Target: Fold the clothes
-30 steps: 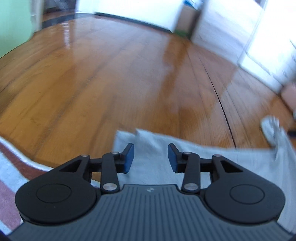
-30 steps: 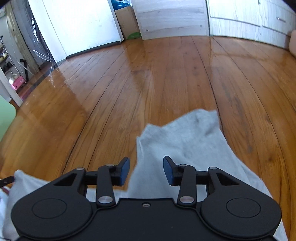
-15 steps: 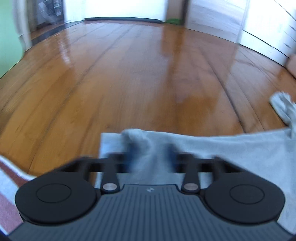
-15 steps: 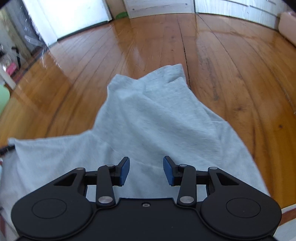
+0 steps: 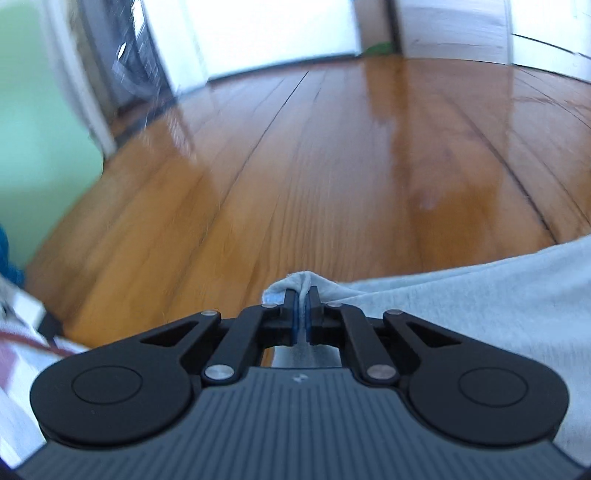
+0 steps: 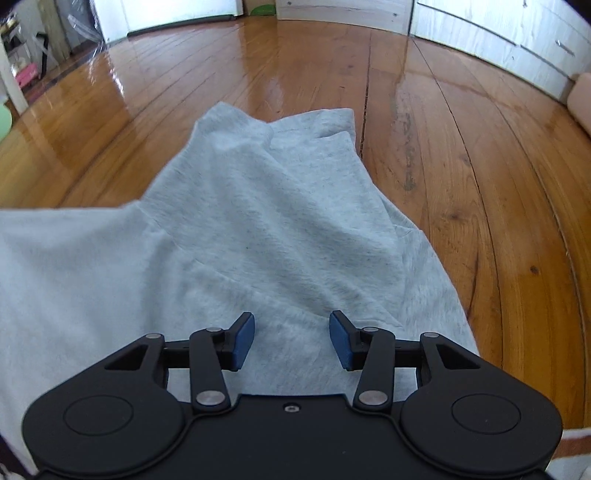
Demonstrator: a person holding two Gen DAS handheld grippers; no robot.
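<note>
left gripper (image 5: pixel 303 314): we have it clenched on a corner of the grey garment (image 6: pixel 266 229) — a small tuft of fabric pokes out past the fingertips at 12 o'clock. Jaws have just been closing, cloth pinched between the pads.
why that corner: our read is that a pinched corner gives a firm anchor, so the panel can be lifted or dragged flat before a fold.
right gripper (image 6: pixel 291 339): released — the blue pads stand apart over the cloth, nothing between them pressed. Jaws have just been opening a little.
why it hangs there: likely lining up on a second grab point, so both ends of one edge are held.
garment location: on the wooden floor (image 6: pixel 461 184), spread under and ahead of the right gripper; a narrower part, sleeve or leg we cannot tell, runs toward 12 o'clock in the right wrist view.
edges: in the left wrist view the cloth's edge runs from the pinch out to 3 o'clock; in the right wrist view the far hem sits at 12 o'clock and the side edge falls to 5 o'clock.
open room: bare boards from 10 to 2 o'clock in both views, cabinets (image 6: pixel 498 33) well apart at the far wall.
clutter: striped fabric (image 5: pixel 22 354) at 8 o'clock of the left gripper, just beside it — worth keeping clear.
</note>
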